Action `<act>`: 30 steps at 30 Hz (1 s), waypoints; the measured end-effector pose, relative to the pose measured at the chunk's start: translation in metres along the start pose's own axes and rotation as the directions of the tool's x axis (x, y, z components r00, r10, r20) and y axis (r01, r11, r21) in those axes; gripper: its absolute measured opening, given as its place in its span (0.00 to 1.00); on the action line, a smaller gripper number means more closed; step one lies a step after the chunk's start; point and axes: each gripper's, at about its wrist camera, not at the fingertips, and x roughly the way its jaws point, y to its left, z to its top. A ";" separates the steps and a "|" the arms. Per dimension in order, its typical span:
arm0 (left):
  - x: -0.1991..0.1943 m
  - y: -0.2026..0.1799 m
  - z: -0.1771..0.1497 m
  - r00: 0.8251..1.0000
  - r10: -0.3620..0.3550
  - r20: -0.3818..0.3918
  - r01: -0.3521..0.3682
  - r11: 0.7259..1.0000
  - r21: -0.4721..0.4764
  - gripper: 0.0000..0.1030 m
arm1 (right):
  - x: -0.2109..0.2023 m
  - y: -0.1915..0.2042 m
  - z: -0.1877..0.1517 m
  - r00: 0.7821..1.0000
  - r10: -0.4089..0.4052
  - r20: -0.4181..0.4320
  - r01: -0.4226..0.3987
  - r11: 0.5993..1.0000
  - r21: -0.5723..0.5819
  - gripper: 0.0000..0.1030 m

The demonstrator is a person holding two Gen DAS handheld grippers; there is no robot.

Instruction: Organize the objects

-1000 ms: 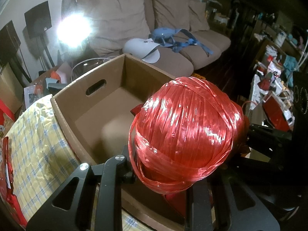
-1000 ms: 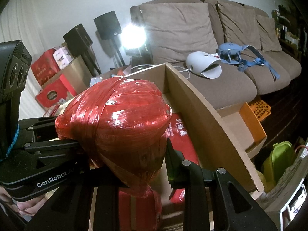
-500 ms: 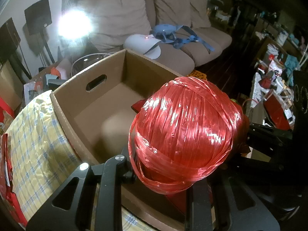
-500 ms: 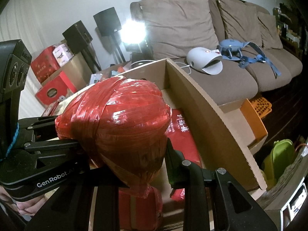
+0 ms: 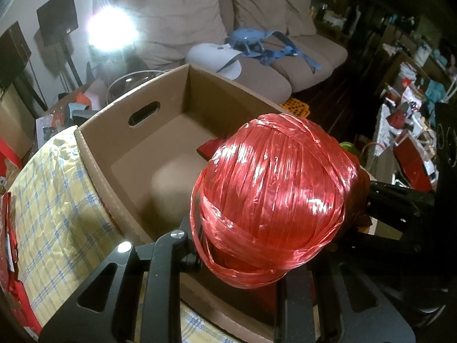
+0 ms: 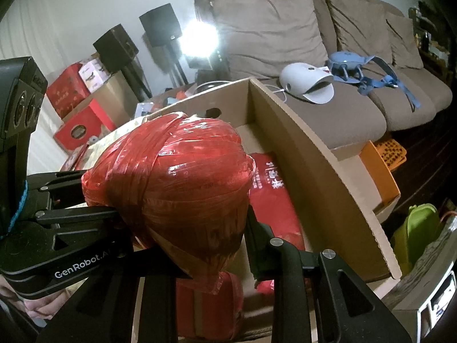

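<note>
Left wrist view
- Ball: the red twine ball (image 5: pixel 274 197) fills the near right of your view, glossy plastic strands wound crosswise, one loose loop hanging off its left side.
- Your left gripper (image 5: pixel 237 260): clamped on the ball from below; the fingertips are hidden behind it.
- Your right gripper (image 5: pixel 400 223): comes in from the right and presses the ball's right side.
- Box: the cardboard box (image 5: pixel 160 120) is open-topped; its near rim runs under the ball, a handle slot is cut in the far left wall.
- Open room: bare brown floor in the box's left half; a red packet (image 5: pixel 210 149) peeks out just left of the ball.
- Left edge: a yellow checked cloth (image 5: pixel 54 197) touches the box's left wall.

Right wrist view
- Ball (image 6: pixel 171 183): held over the box's near end, strands bunched toward a knot at the bottom.
- Your right gripper (image 6: pixel 200 245): closed on the ball; tips hidden.
- Your left gripper (image 6: pixel 85 214): enters from the left, against the ball's left side.
- Box (image 6: pixel 322 188): the right wall curves from far to near, clear of the ball.
- Contents: red packets (image 6: pixel 274 194) lie on the floor beneath and right of the ball.
- Beyond: a sofa (image 6: pixel 285 28) stands past the far wall.
</note>
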 end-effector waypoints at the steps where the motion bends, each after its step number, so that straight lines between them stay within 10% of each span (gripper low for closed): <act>1: 0.001 0.000 -0.001 1.000 -0.001 -0.003 0.001 1.000 -0.001 0.21 | 0.000 0.000 -0.001 1.000 0.000 -0.002 0.000 1.000 -0.001 0.24; 30: 0.021 0.003 -0.006 0.995 -0.019 -0.096 0.016 1.000 -0.026 0.21 | 0.018 -0.004 -0.008 0.995 0.001 -0.099 0.001 1.000 0.021 0.24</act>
